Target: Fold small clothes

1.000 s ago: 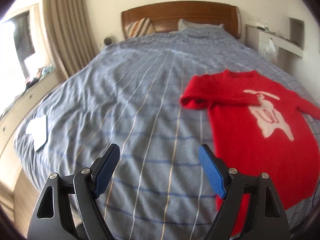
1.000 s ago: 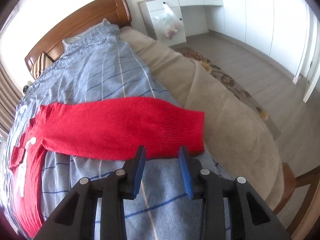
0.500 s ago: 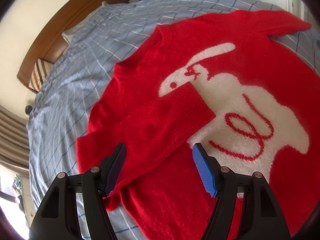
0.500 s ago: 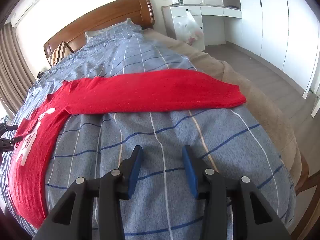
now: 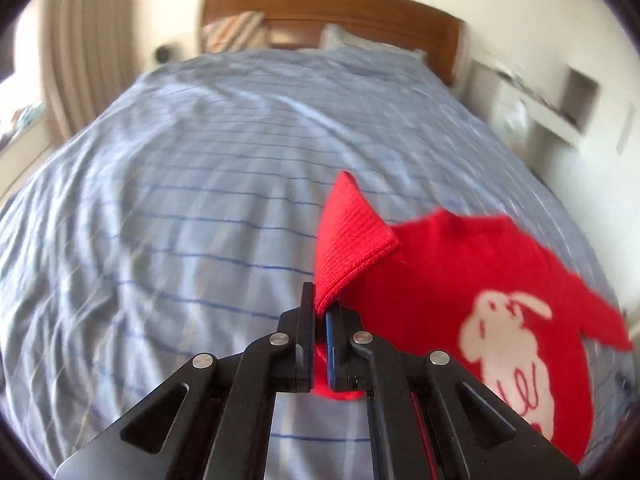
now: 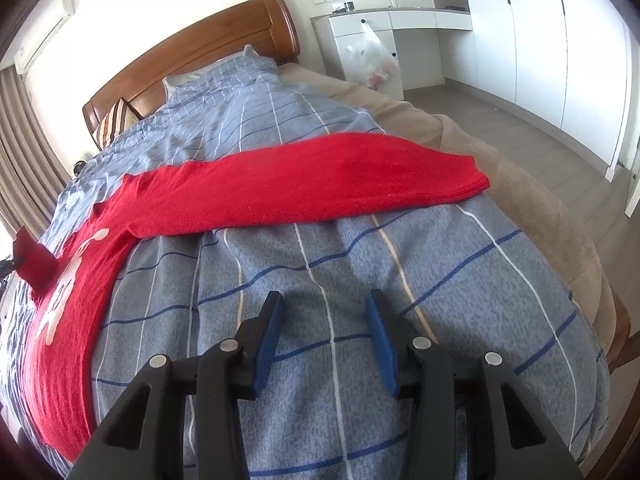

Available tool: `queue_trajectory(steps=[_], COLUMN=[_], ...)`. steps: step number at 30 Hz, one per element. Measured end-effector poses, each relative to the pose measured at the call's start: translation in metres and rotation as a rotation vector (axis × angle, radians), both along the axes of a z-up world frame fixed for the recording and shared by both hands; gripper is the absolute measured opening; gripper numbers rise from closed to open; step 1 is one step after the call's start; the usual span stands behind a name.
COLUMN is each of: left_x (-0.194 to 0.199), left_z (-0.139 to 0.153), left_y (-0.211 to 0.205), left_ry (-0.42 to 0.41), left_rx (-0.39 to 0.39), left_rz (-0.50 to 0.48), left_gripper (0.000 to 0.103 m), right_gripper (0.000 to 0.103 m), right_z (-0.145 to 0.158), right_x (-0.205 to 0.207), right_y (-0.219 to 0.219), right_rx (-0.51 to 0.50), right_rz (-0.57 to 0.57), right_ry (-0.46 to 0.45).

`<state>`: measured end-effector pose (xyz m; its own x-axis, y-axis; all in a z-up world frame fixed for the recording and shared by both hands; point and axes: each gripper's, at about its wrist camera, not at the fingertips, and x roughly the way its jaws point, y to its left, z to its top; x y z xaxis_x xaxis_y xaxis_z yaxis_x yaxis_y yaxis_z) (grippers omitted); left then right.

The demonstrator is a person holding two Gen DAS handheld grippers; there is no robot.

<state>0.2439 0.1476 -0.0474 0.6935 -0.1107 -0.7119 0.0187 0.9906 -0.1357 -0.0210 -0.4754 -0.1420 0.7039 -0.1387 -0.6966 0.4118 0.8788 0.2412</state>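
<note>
A small red sweater (image 5: pixel 460 280) with a white rabbit on its front lies on the blue striped bed cover (image 5: pixel 180 200). My left gripper (image 5: pixel 320 312) is shut on the ribbed cuff of one sleeve (image 5: pixel 348 240), which stands up from the jaws. In the right wrist view the other sleeve (image 6: pixel 320 184) stretches flat across the bed towards its right edge, and the sweater's body (image 6: pixel 68 312) runs down the left. My right gripper (image 6: pixel 324 320) hovers open over bare cover, short of that sleeve, with nothing between its fingers. The lifted cuff (image 6: pixel 34 260) shows at the far left.
A wooden headboard (image 6: pixel 192 64) with pillows closes the far end of the bed. A tan mattress edge (image 6: pixel 540 208) runs along the right side, with wood floor, white cabinets (image 6: pixel 520 32) and a hanging plastic bag (image 6: pixel 370 60) beyond. Curtains (image 5: pixel 80 40) hang at the left.
My left gripper swung over the sweater, closed on the sleeve cuff and carried it off to the left. My right gripper sank a little towards the cover and opened slightly.
</note>
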Motion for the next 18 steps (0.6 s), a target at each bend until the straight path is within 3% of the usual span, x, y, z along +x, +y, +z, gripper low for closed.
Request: queue_trajectory(steps=[4,7,11,18], left_x=[-0.042,-0.071,-0.095,-0.104], left_z=[-0.023,-0.061,-0.097,-0.124], left_y=[0.113,0.164,0.181,0.18], left_ry=[0.043,0.11,0.13,0.115], left_rx=[-0.017,-0.08,-0.158,-0.22], left_rz=[0.338,0.511,0.595,0.609], left_gripper=[0.002,0.002,0.002,0.002], right_gripper=[0.044,0.044,0.045,0.045], right_z=[-0.003,-0.003,-0.004,-0.005], right_x=[0.001,0.003,0.005,0.01], right_y=[-0.001,0.0,0.0,0.002], right_rx=[0.014,-0.001,-0.004,-0.016], right_rz=[-0.017,-0.019,-0.019,-0.024], right_ry=[-0.012,-0.005,0.004,0.017])
